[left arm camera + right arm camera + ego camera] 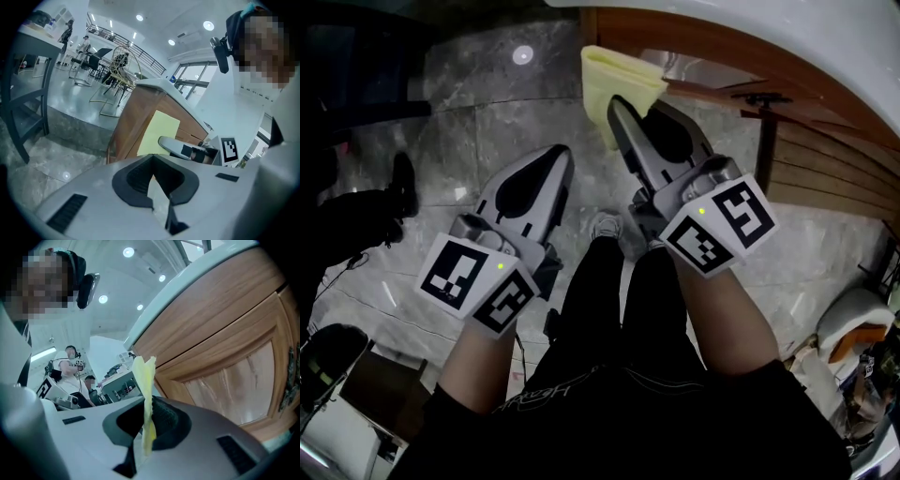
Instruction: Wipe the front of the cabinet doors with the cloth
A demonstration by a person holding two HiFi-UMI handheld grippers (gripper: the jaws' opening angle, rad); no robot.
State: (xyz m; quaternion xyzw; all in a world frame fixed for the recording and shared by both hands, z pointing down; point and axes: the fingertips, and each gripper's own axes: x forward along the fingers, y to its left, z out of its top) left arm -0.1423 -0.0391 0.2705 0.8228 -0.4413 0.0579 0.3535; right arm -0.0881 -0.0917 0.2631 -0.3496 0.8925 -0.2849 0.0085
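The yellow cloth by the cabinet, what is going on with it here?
A person holds a gripper in each hand at a wooden cabinet. The right gripper is shut on the yellow cloth and holds it up at the cabinet's front, near the door; whether it touches the wood is unclear. The left gripper is shut on nothing and hangs lower, beside it.

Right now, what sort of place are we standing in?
Probably a big open lobby or office hall: polished grey marble floor, a curved counter with a white top and wooden cabinet doors, and recessed ceiling lights over distant chairs. The right tool grips a yellow cloth.
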